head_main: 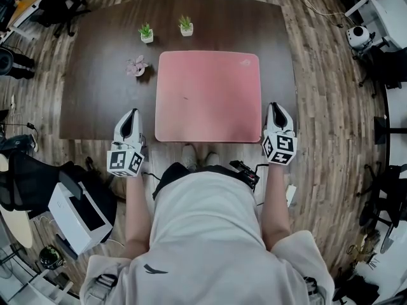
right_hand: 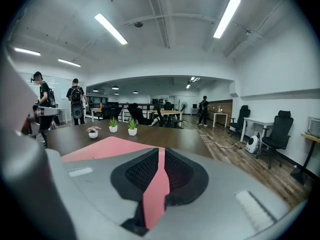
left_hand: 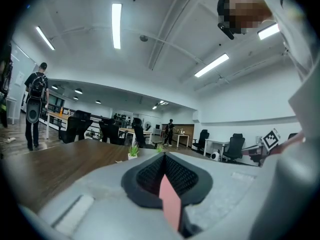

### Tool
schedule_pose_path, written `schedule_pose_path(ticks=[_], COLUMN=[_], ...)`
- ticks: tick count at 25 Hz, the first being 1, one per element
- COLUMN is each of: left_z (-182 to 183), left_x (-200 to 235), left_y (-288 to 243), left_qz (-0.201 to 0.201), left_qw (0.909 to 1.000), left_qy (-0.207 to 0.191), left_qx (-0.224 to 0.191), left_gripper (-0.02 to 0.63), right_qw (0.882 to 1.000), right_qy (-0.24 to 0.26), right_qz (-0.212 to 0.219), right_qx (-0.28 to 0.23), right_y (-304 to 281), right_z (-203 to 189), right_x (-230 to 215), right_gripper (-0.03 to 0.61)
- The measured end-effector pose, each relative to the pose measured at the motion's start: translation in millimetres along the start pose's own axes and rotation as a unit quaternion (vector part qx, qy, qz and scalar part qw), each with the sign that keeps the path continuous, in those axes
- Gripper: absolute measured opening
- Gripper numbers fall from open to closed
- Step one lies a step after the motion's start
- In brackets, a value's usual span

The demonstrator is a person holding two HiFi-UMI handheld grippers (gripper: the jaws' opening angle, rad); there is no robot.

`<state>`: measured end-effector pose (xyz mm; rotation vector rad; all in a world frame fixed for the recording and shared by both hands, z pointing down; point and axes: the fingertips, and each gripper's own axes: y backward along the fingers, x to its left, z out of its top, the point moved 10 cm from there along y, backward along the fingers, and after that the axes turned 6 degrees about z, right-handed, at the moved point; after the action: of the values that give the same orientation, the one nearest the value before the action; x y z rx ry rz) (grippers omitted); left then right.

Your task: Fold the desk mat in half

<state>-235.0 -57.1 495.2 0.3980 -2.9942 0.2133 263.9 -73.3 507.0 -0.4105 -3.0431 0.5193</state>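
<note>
Your left gripper (head_main: 131,114) closed, over the table (head_main: 95,88) edge, left of the mat | right gripper (head_main: 276,108) closed too, just beside the near right corner | pink desk mat (head_main: 208,97) flat, long side running left-right | logo (head_main: 245,58) in far right corner, can't read it | green plant pot (head_main: 147,35), second green plant pot (head_main: 186,28), pinkish plant pot (head_main: 136,67).

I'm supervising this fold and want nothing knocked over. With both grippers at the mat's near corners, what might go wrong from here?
1. The left gripper and right gripper each pinch only a thin edge of the pink desk mat. A corner might slip out mid-lift and skew the fold.
2. The pink-leaved potted plant stands close to the mat's far left corner, so the carried-over edge may knock it.
</note>
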Motion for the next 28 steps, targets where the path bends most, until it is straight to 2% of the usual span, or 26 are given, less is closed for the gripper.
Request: schedule_pose_path(ticks=[7, 12, 15, 20, 28], left_z=[-2, -2, 0, 2, 6], left_x=[5, 11, 15, 17, 16], left_y=[14, 23, 26, 30, 24], left_qz=[0.007, 0.013, 0.017, 0.022, 0.022], left_qw=[1.0000, 0.9998, 0.9998, 0.9996, 0.9996], left_qy=[-0.004, -0.007, -0.010, -0.012, -0.013], left_qx=[0.005, 0.009, 0.010, 0.010, 0.011], left_gripper=[0.003, 0.003, 0.003, 0.003, 0.003], right_qw=[0.997, 0.988, 0.979, 0.957, 0.936], right_qy=[-0.026, -0.037, -0.043, -0.065, -0.077], right_qz=[0.019, 0.032, 0.040, 0.055, 0.057], right_qx=[0.071, 0.145, 0.195, 0.277, 0.339], right_y=[-23, -47, -61, -82, -103], right_z=[-31, -51, -61, -77, -85], right_x=[2, -1, -4, -11, -14], right_gripper=[0.114, 0.177, 0.220, 0.293, 0.327])
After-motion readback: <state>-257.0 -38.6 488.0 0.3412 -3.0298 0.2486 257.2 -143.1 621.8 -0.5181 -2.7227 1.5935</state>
